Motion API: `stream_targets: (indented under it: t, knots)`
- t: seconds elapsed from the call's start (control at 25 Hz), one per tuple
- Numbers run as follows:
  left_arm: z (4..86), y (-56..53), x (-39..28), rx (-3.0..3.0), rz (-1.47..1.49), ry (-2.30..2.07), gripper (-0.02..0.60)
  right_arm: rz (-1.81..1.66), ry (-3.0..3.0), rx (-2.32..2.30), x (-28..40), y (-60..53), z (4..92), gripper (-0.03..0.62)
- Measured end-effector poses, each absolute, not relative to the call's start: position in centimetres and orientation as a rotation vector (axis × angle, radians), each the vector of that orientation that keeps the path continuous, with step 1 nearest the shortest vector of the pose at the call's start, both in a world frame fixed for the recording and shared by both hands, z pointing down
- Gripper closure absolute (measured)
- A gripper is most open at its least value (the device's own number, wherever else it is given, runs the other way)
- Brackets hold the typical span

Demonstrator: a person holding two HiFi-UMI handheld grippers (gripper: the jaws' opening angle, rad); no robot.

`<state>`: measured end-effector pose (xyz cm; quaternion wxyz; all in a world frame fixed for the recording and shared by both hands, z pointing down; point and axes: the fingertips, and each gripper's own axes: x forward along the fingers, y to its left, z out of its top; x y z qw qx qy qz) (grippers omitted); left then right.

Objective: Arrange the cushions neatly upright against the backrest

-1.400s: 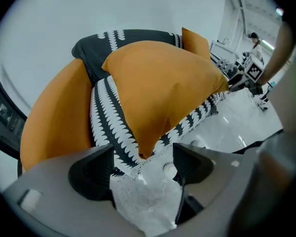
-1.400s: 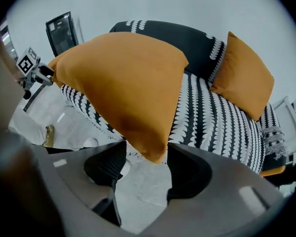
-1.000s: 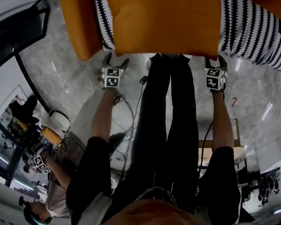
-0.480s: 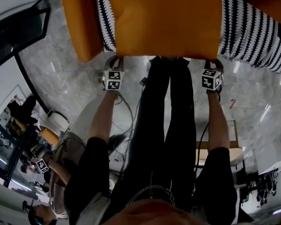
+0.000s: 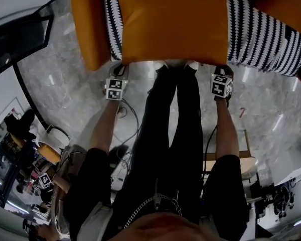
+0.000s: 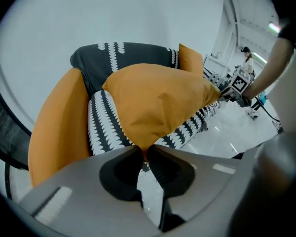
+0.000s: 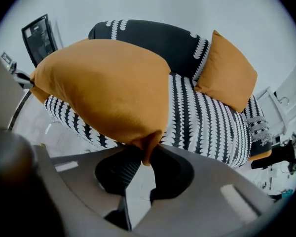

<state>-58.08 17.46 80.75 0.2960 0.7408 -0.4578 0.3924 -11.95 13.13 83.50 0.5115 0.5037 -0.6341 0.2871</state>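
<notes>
A large orange cushion (image 5: 173,26) lies on the black-and-white striped sofa seat (image 5: 261,39), its near edge towards me. My left gripper (image 5: 119,69) has its jaws closing and pinches the cushion's near left corner (image 6: 144,149). At the near right corner (image 7: 145,152), the right gripper (image 5: 221,70) has its jaws closing too, with the corner fabric caught between them. Between both grippers the cushion (image 7: 103,83) bulges upward. A second orange cushion (image 7: 227,73) leans upright against the black backrest (image 7: 153,38) at the far right.
An orange armrest (image 5: 88,24) bounds the seat on the left. My legs (image 5: 175,134) stand on the marble floor (image 5: 65,84), with cables (image 5: 135,119) beside them. Another person (image 5: 45,179) is at lower left. A dark chair (image 7: 39,33) stands left of the sofa.
Both grippers have moved up to the cushion's near corners and closed on them. The cushion's near edge has shifted slightly away from me.
</notes>
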Motion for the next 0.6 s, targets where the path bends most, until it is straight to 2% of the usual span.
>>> stream_targets:
  t: [0.6]
  knots:
    - [71.0,6.3,-58.8,1.982,0.951,-1.183,0.540,0.726,-1.508,1.310,-14.6,2.8,71.3,0.546]
